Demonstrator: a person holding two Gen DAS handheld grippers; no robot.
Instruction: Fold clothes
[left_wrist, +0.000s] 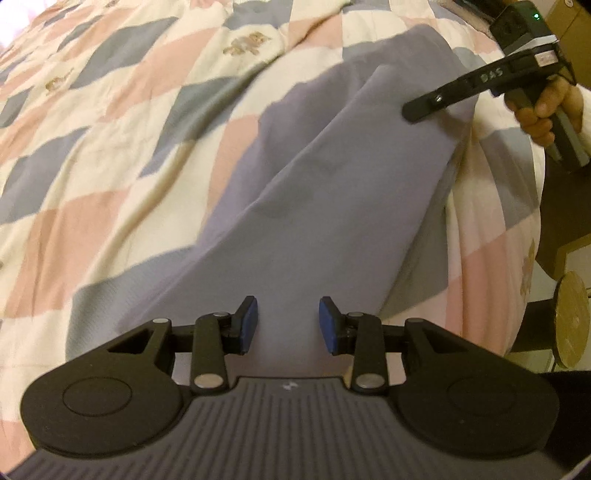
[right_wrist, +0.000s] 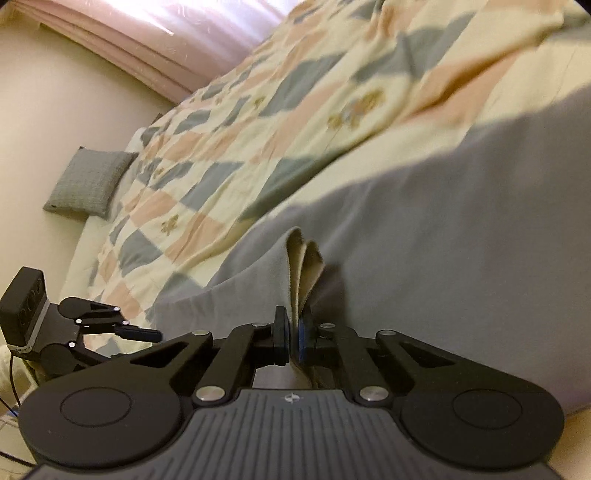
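Cream, pink and grey checked quilt (left_wrist: 110, 155) covers the whole bed, cream wall (right_wrist: 55, 92) beyond. Across its near edge I see the lavender-grey garment (left_wrist: 314, 177). My left gripper (left_wrist: 288, 325) hovers spread above it; my right gripper (right_wrist: 291, 332) pinches its folded hem.

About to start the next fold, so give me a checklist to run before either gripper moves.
1. Right gripper shut on the garment: ok, a pinched edge stands up between its pads.
2. Left gripper holding cloth: not ok, it is open over the garment.
3. Garment lying flat on the quilt: not ok, a long crease runs down it.
4. Grippers apart from each other: ok.
5. How firm the right grip is: cannot tell.
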